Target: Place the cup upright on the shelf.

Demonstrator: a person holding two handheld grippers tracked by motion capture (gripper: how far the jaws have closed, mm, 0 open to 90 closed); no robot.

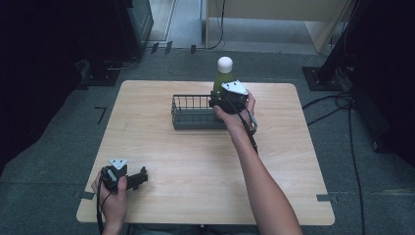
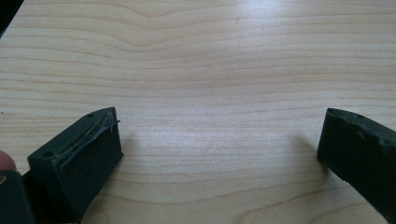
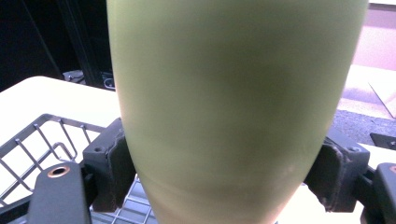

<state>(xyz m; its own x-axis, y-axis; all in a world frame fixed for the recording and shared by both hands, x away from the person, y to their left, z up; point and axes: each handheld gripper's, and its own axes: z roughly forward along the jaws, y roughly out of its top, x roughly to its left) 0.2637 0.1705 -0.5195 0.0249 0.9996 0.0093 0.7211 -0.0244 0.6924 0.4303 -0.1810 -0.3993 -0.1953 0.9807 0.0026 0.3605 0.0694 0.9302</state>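
While it stands upright at the right end of the wire basket (image 1: pixel 192 112), the green bottle (image 1: pixel 221 81) with the white cap (image 1: pixel 224 64) is pinched low on its body between the jaws of the right gripper (image 1: pixel 226 96). That gripper is held level by an arm stretched far forward over the worktop (image 1: pixel 195 161). Near the front left corner, the left gripper (image 1: pixel 128 179) is rested low, its jaws spread wide over bare wood, nothing between them. Broad open wood is left between basket and front edge.
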